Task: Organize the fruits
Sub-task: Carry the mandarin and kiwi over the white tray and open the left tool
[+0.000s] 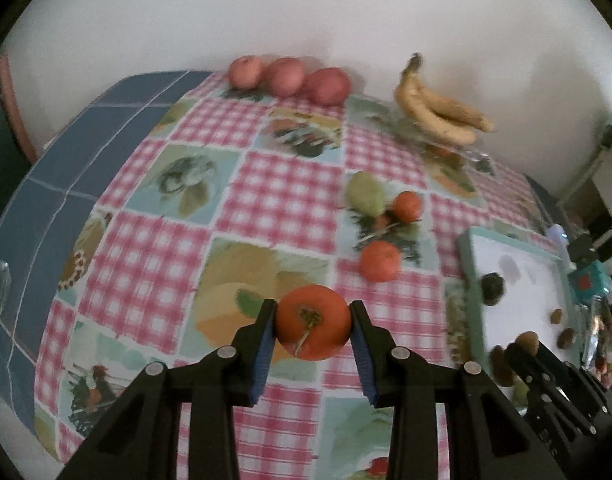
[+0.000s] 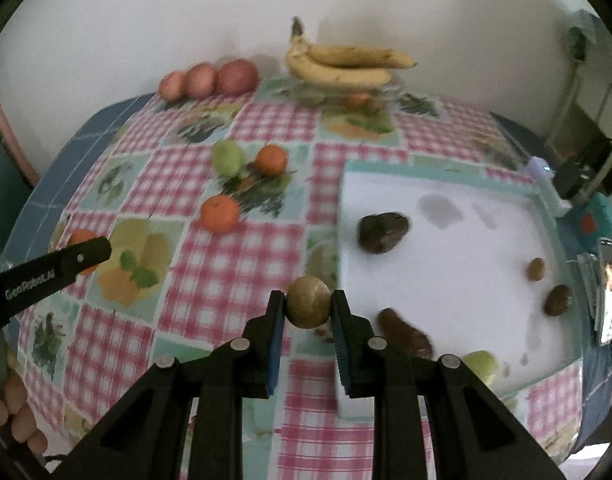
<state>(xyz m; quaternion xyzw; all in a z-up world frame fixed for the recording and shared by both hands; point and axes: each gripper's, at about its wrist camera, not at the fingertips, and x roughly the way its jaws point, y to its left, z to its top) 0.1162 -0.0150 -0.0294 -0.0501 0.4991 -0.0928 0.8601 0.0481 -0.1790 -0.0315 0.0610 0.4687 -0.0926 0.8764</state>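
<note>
You can read one marking only: white lettering along the side of your left claw in the right wrist view, which looks like "GenRobot.AI", though blur softens it. The red patch on the teal box is too blurred to read.

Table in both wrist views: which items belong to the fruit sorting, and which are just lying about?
Job:
orange in left gripper
brown fruit in right gripper
apples
bananas
white tray

Lying about:
checked tablecloth
teal device
</note>
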